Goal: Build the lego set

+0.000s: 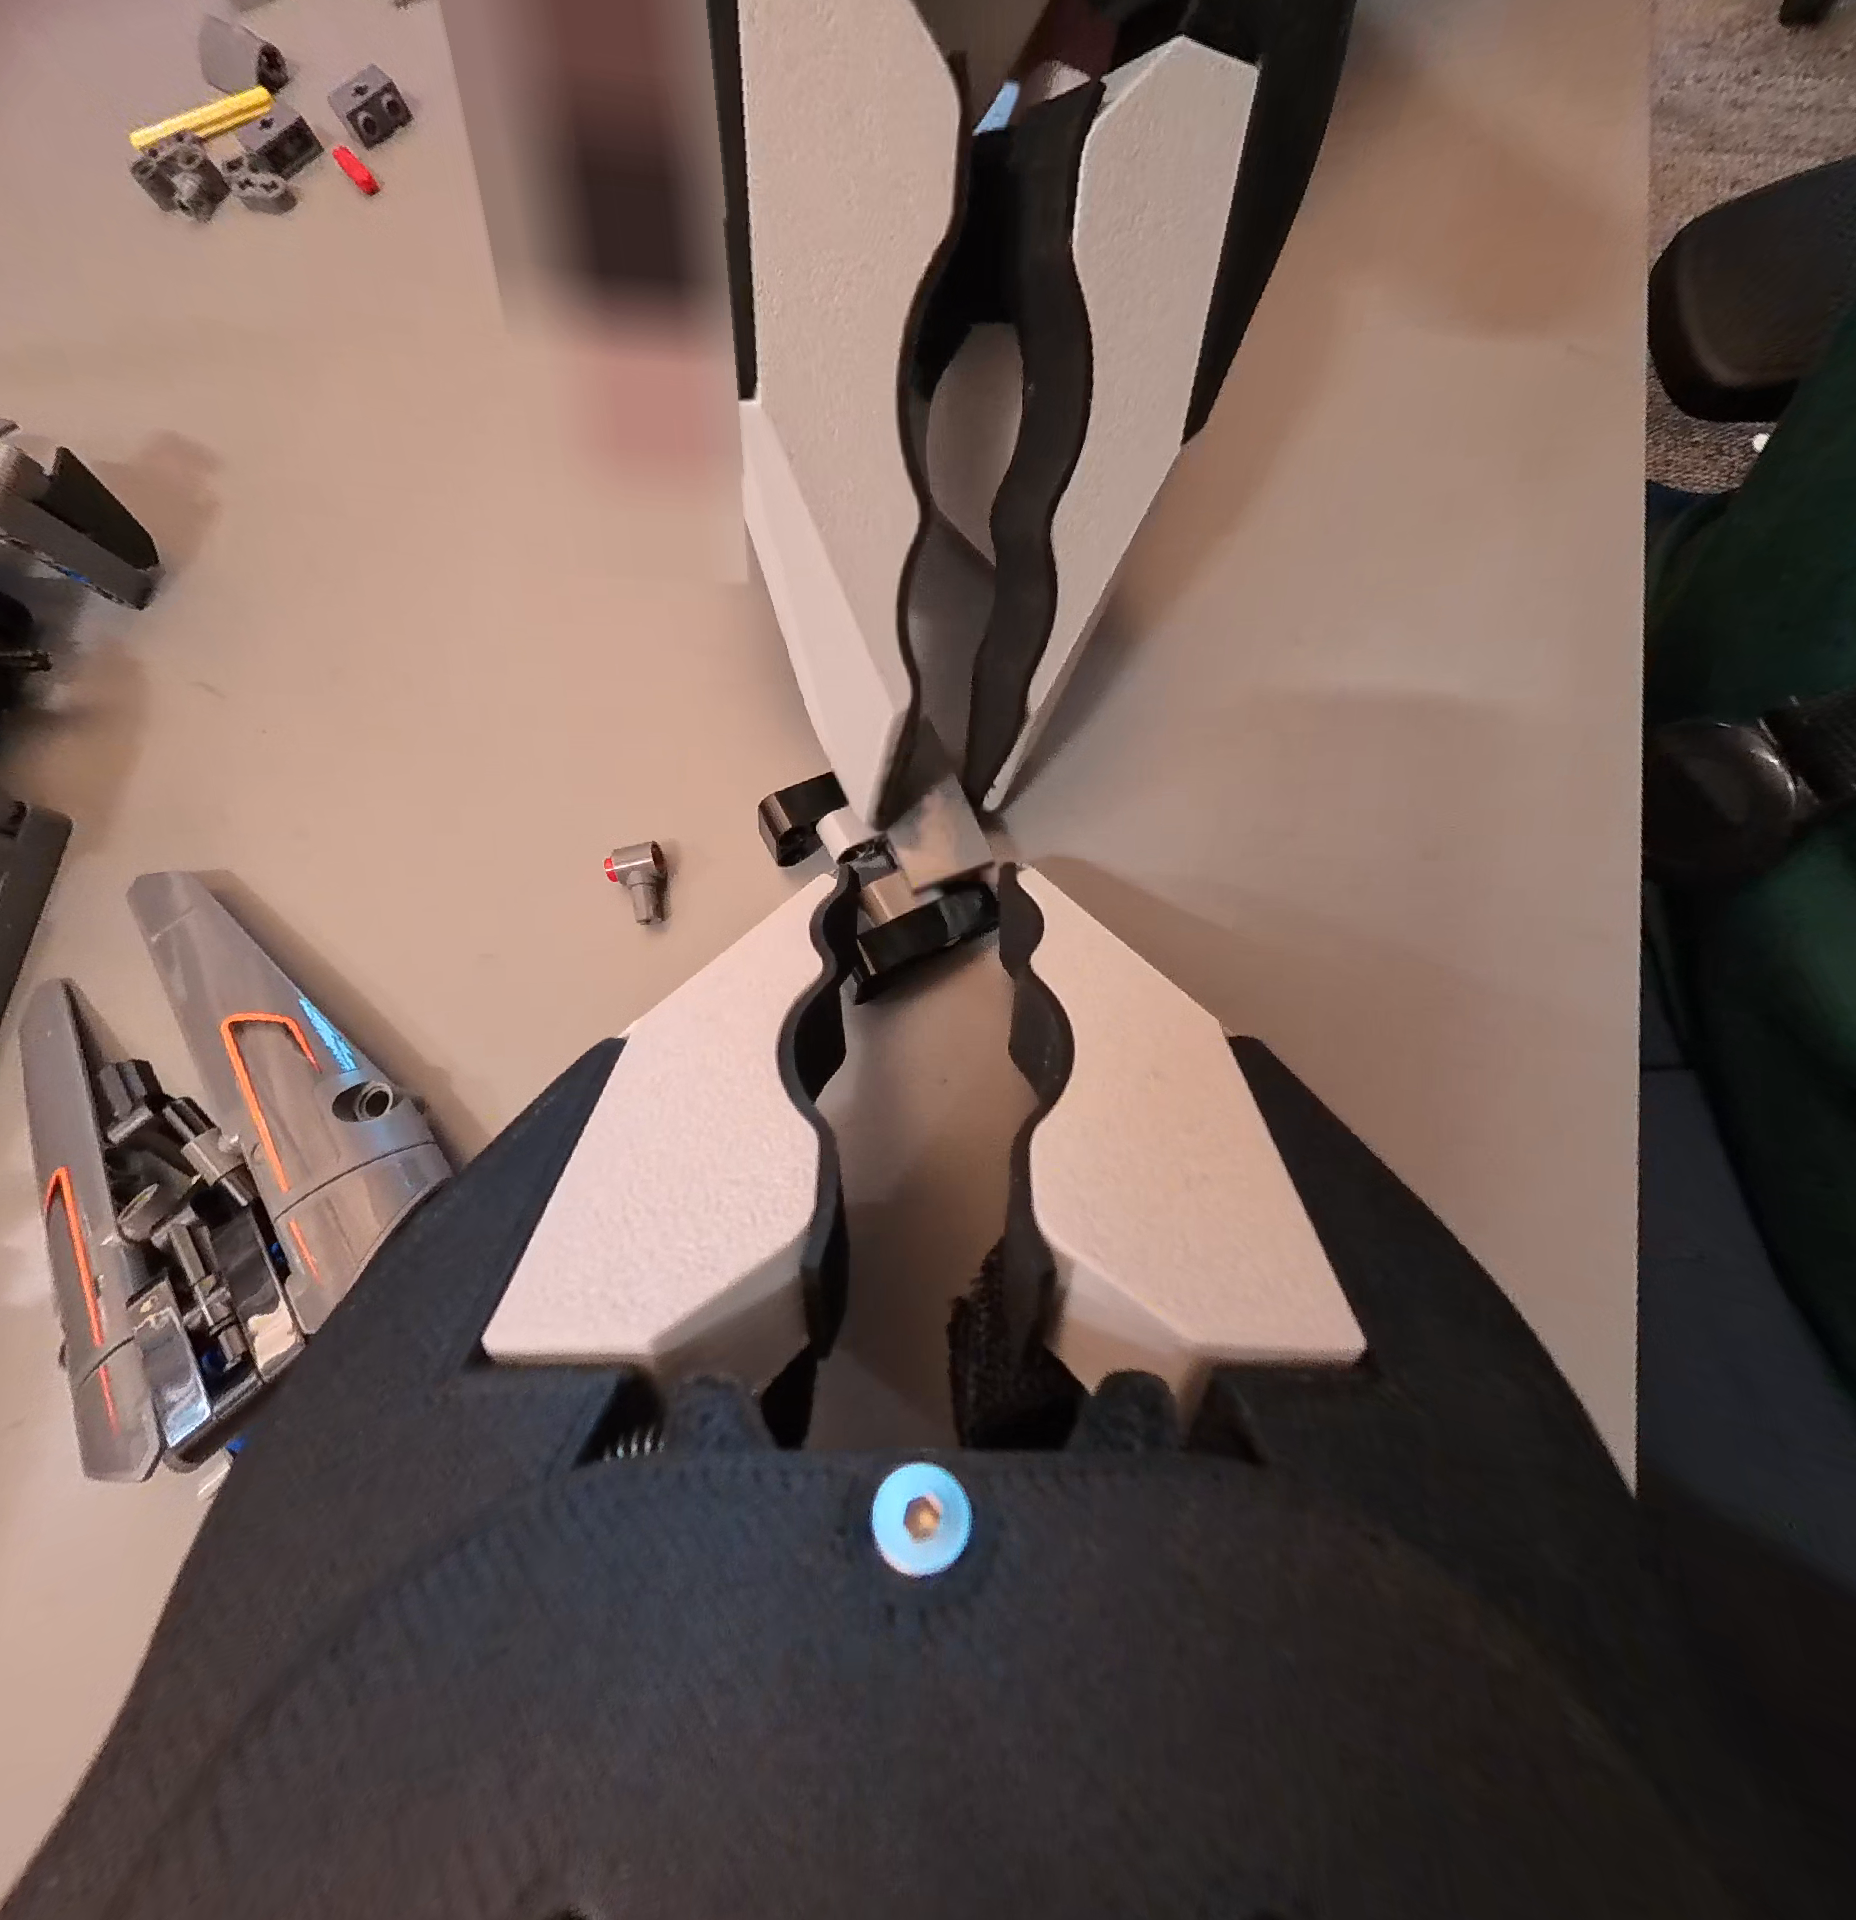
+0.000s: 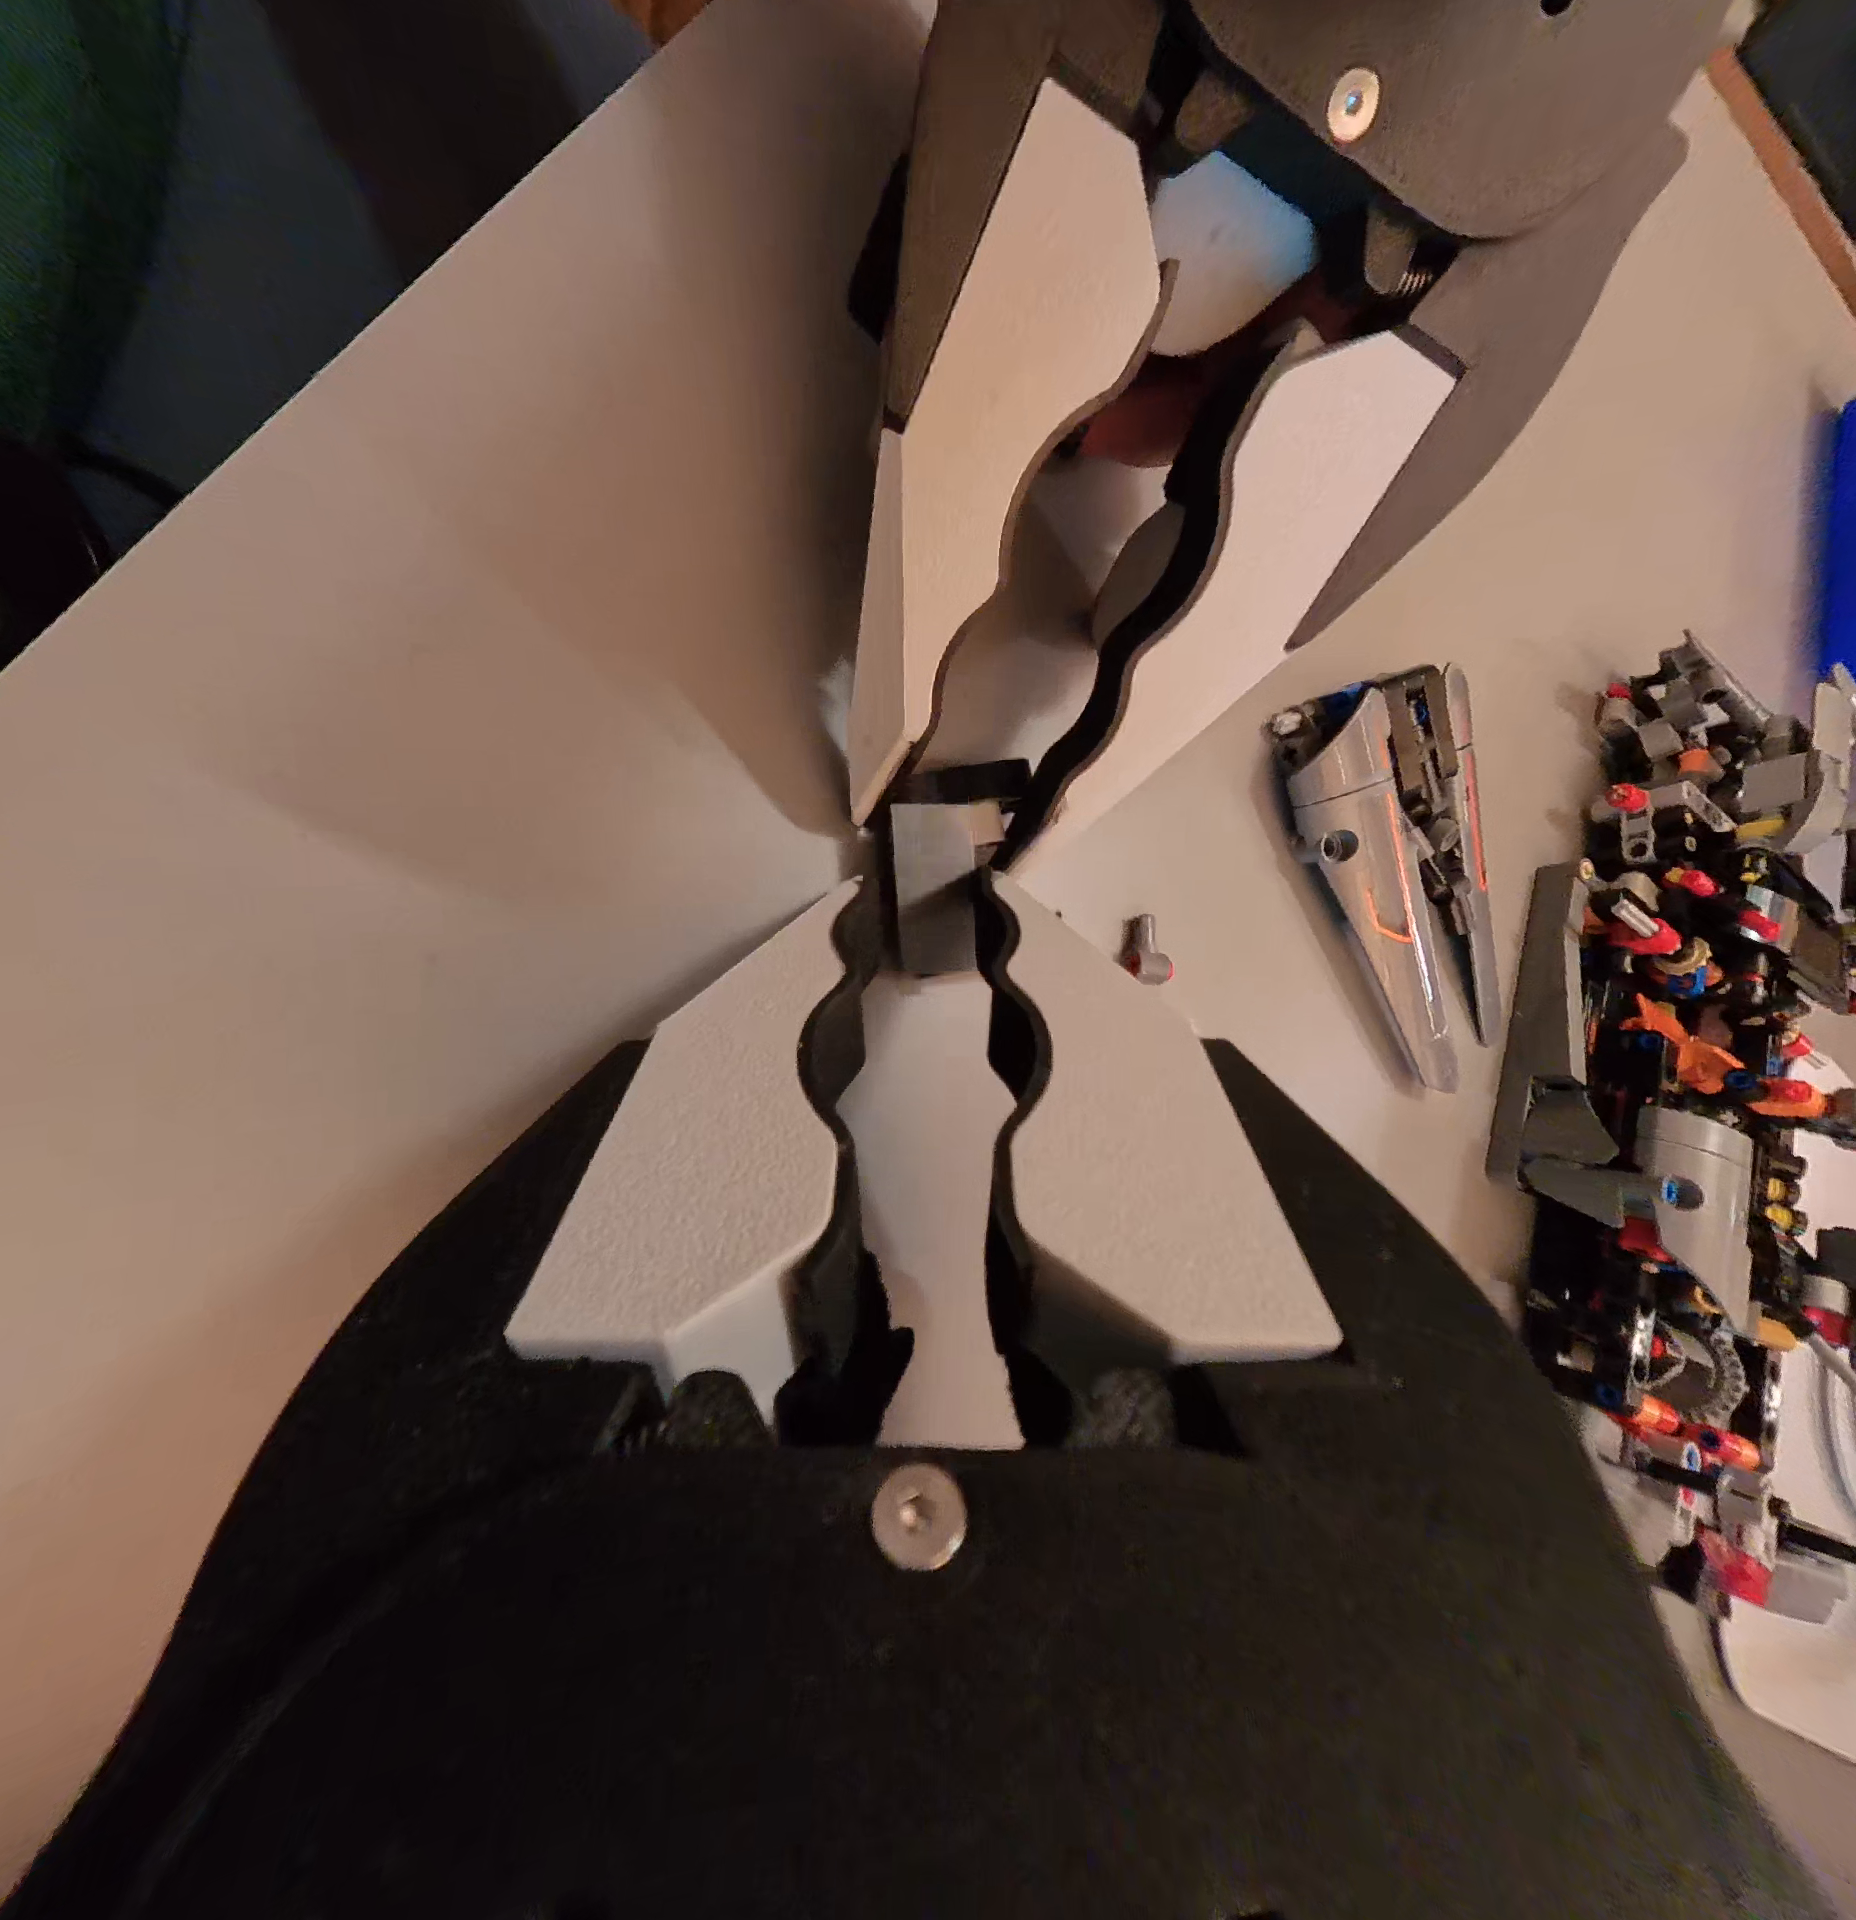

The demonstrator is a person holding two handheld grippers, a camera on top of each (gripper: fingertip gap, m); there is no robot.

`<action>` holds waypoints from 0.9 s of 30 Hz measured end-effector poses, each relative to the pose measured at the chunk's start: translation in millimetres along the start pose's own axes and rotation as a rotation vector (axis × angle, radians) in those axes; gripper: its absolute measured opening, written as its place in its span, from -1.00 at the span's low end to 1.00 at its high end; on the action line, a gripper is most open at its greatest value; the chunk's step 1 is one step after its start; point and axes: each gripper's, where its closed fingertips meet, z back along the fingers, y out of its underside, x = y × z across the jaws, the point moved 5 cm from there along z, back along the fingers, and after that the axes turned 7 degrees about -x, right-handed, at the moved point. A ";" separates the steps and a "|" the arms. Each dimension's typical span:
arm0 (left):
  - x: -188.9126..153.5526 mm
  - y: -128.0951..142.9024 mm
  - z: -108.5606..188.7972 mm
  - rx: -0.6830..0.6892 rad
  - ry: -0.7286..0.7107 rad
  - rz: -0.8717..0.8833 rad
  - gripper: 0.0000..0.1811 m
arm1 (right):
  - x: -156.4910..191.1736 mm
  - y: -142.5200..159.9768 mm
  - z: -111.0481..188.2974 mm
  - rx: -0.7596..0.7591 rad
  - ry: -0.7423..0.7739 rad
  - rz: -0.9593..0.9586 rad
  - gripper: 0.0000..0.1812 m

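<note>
Meeting tip to tip above the worktop [image 1: 1319, 727], the left gripper [image 1: 924, 894] and right gripper [image 2: 929, 904] both clamp one small grey-and-black lego assembly [image 2: 929, 883], near the worktop's edge, a loose grey connector [image 1: 638, 878] nearby.

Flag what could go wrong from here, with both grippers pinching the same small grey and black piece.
1. The left gripper and right gripper meet tip to tip on the small grey and black piece; a twist could pop it free.
2. A dropped piece might roll toward the table edge.
3. The loose grey connector lies near and could get knocked.
</note>
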 end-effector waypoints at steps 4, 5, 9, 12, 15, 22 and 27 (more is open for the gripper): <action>0.0 0.1 -0.1 0.001 -0.001 -0.002 -0.72 | 4.6 -1.7 1.5 0.002 0.008 0.019 -0.85; 0.1 0.1 -0.1 0.000 -0.001 -0.001 -0.72 | 5.2 -1.1 0.6 0.010 0.014 0.028 -0.85; 0.1 0.0 -0.2 0.001 0.001 0.000 -0.72 | 5.4 -0.6 0.0 0.020 0.023 0.057 -0.86; 0.3 0.2 -0.2 0.002 0.002 0.003 -0.72 | 7.0 -1.9 -1.1 0.041 0.035 0.090 -0.86; 0.2 0.5 -0.5 0.005 0.005 0.004 -0.72 | 8.2 -2.3 -1.5 0.038 0.050 0.102 -0.86; -0.8 0.7 -0.6 0.009 0.016 0.003 -0.72 | 10.7 -5.6 -3.2 0.104 0.093 0.121 -0.86; -0.7 0.6 -1.0 0.010 0.002 0.002 -0.72 | 12.2 -7.5 -4.8 0.189 0.133 0.200 -0.87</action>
